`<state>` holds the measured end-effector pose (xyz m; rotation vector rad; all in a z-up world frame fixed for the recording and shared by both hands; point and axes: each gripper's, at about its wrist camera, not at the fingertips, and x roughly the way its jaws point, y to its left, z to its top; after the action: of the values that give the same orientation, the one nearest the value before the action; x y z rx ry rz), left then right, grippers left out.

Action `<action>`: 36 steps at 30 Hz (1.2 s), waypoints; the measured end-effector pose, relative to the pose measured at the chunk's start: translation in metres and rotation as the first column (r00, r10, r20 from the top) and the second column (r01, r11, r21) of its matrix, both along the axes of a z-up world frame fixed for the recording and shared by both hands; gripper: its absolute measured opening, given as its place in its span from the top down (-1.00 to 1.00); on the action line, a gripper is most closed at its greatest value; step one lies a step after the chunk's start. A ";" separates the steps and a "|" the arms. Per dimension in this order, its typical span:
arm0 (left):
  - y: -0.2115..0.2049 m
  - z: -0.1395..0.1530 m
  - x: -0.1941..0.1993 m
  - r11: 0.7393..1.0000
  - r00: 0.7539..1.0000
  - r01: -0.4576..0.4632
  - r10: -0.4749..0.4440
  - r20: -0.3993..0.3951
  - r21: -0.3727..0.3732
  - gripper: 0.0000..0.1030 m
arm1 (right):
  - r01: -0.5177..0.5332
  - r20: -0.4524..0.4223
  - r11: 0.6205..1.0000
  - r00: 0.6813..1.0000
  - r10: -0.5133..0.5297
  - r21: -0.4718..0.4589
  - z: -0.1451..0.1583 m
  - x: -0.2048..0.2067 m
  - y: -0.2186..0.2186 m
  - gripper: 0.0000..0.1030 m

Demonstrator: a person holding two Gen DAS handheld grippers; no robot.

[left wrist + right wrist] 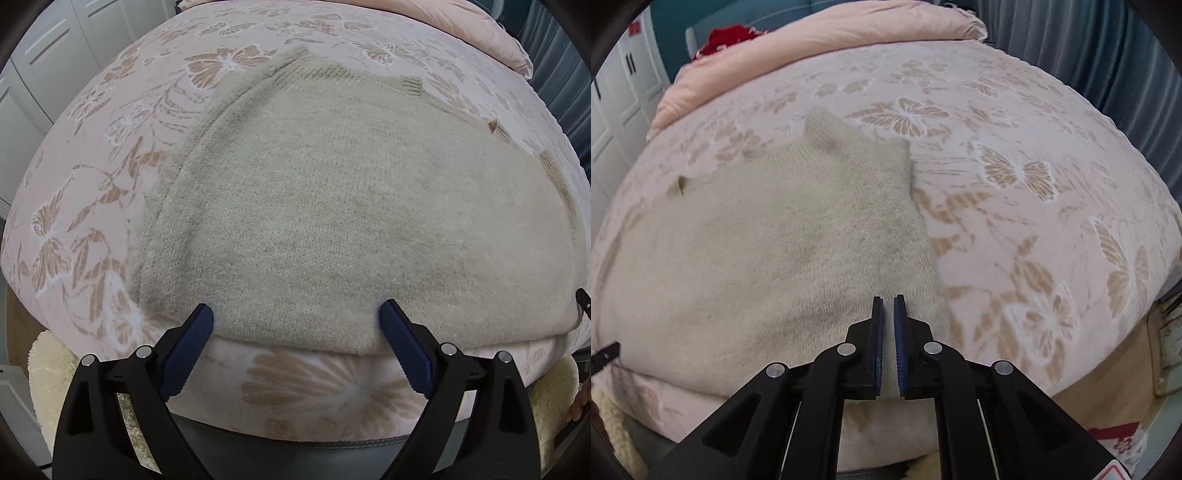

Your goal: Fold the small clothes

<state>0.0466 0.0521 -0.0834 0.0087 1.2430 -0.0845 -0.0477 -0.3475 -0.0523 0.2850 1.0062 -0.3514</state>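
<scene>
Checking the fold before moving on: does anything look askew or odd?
Nothing stands out. The cream sweater lies folded flat on the butterfly-print bedspread, sleeves tucked, near edge even.

Black left claw, blue ribbed pads, silver pivot pins

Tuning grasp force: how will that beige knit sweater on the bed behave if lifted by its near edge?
The beige knit sweater lies limp on the butterfly-print blanket, so it will probably drape and sag rather than hold shape. Its fuzzy knit likely grips the ribbed pads well. Folded layers may slide apart.
</scene>
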 end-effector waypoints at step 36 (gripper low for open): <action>0.059 0.024 -0.035 0.997 0.995 -0.078 0.079 0.061 -0.011 -0.79 | -0.395 0.025 0.916 0.919 0.394 0.068 0.036 0.070 0.187 0.58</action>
<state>0.0118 0.1114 -0.0592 -0.0450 1.1804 -0.0215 0.0225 -0.1605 -0.0162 0.1413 1.0406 0.0546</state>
